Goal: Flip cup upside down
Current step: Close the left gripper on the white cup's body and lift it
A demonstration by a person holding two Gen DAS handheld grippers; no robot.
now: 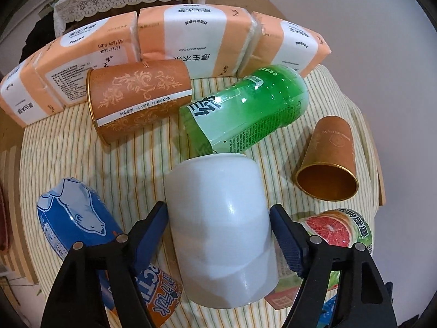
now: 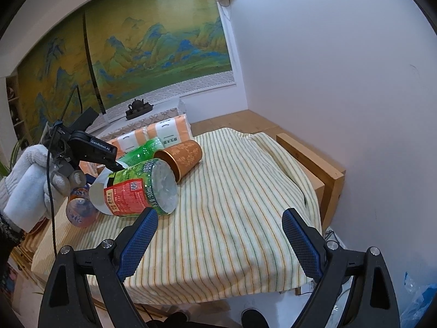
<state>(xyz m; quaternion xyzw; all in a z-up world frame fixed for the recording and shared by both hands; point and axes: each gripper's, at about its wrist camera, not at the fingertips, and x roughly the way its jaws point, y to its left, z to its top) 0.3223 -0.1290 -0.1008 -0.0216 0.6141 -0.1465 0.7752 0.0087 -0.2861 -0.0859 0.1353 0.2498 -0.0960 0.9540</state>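
Note:
A plain white cup (image 1: 221, 229) sits between the blue pads of my left gripper (image 1: 220, 218); the pads press both its sides. Its flat base points away from me and its rim is toward the camera, low in the left wrist view. It is held over the striped cloth (image 1: 131, 158). My right gripper (image 2: 218, 224) is open and empty above the cloth's near edge. The right wrist view shows the left gripper (image 2: 109, 158) at the left, held by a white-gloved hand (image 2: 24, 180); the cup is mostly hidden there.
Lying on the cloth are an orange patterned tin (image 1: 136, 98), a green bottle (image 1: 245, 109), a copper cup (image 1: 330, 164), a blue polar-bear bottle (image 1: 79, 218) and a grapefruit-label bottle (image 1: 338, 229). Tissue packs (image 1: 188, 32) line the back. A wooden ledge (image 2: 314, 155) and a white wall are at the right.

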